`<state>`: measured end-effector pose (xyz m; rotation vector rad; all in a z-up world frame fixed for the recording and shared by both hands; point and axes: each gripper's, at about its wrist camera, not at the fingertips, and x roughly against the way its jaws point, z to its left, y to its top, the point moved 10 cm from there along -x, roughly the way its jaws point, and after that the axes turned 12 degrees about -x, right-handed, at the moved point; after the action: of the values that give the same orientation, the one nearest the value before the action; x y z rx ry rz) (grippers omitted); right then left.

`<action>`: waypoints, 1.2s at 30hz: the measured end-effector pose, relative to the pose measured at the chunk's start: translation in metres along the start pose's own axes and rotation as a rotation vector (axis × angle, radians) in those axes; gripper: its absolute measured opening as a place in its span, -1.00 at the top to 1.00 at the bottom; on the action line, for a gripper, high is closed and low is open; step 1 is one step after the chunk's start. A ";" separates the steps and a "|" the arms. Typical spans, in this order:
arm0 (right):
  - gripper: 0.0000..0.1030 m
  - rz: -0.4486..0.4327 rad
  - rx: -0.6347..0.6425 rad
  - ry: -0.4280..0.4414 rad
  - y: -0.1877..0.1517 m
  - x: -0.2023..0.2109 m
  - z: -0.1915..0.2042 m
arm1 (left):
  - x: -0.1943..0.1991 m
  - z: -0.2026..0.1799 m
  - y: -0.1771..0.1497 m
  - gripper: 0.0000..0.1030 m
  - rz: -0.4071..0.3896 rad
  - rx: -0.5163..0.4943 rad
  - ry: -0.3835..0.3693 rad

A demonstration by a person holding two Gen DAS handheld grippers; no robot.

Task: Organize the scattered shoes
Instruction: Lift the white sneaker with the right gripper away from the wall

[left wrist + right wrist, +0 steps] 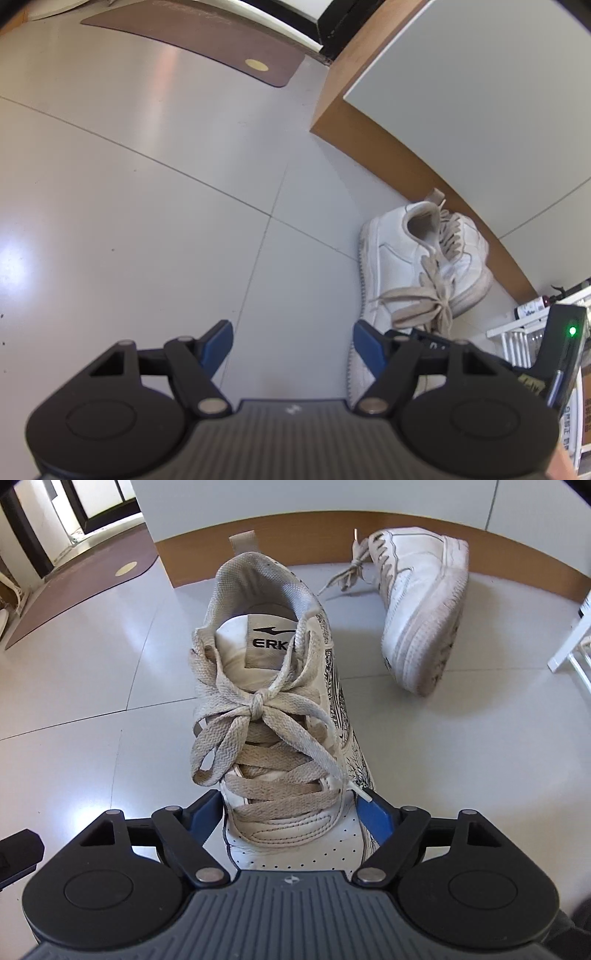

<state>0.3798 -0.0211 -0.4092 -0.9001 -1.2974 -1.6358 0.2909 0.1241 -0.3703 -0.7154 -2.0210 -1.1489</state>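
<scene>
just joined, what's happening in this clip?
A person with a handheld gripper in each hand is tidying shoes on a tiled floor. The right gripper straddles the front of an upright laced sneaker, blue pads at both sides; a firm grip isn't clear. A second white sneaker lies tipped on its side by the wooden baseboard. The left gripper is open and empty over bare floor.
</scene>
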 end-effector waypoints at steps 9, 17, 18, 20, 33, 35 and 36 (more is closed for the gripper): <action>-0.69 0.101 -0.116 0.151 -0.006 0.033 -0.012 | -0.012 -0.027 0.022 -0.43 -0.020 -0.076 -0.013; -0.76 0.056 -0.096 0.335 -0.019 0.114 -0.047 | -0.015 -0.062 0.046 -0.46 -0.038 -0.162 -0.038; -0.77 0.038 -0.082 0.339 -0.021 0.124 -0.057 | -0.017 -0.064 0.046 -0.46 -0.034 -0.167 -0.037; -0.78 0.007 -0.058 0.314 -0.023 0.131 -0.070 | -0.026 -0.063 0.043 -0.45 -0.013 -0.167 -0.019; -0.86 0.021 -0.058 0.260 -0.023 0.060 -0.041 | -0.019 -0.023 0.021 -0.43 -0.006 -0.074 0.004; -0.93 0.024 -0.063 0.255 -0.022 0.050 -0.032 | -0.018 -0.017 0.020 -0.43 -0.004 -0.066 0.006; -0.94 0.023 -0.056 0.247 -0.022 0.046 -0.029 | -0.019 -0.014 0.019 -0.43 -0.002 -0.064 0.006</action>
<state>0.3404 -0.0547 -0.3815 -0.7170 -1.0733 -1.7123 0.3204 0.1178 -0.3705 -0.7413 -1.9880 -1.2198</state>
